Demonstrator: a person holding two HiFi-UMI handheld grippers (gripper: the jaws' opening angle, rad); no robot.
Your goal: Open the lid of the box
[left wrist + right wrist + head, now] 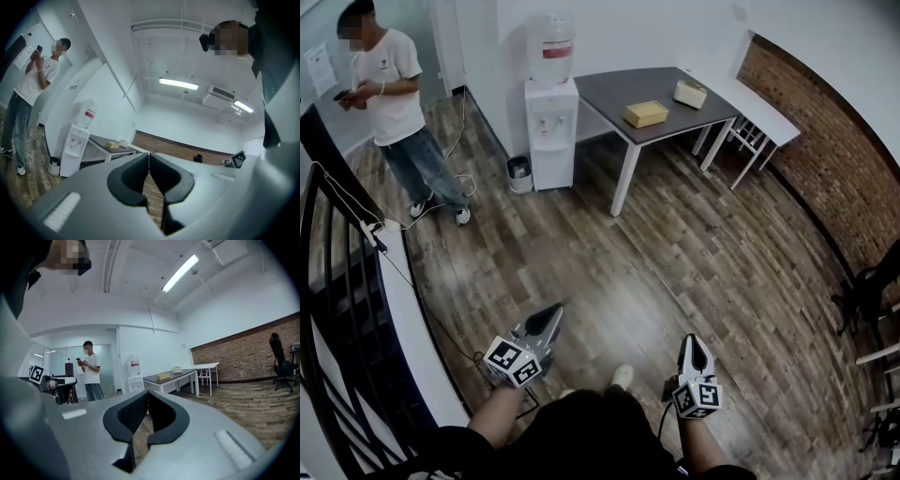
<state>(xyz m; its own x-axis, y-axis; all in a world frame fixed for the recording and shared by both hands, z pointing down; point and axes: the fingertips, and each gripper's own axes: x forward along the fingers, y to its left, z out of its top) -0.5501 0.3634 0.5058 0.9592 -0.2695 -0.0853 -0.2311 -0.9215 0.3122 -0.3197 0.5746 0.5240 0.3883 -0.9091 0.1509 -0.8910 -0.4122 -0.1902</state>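
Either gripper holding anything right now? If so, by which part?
Nothing is held. The left gripper and right gripper are both shut and empty; the tan box sits on the dark table across the room.

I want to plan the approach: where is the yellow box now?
In the head view, the yellow box lies on the dark table, upper centre, right of the water dispenser and left of a pale box.
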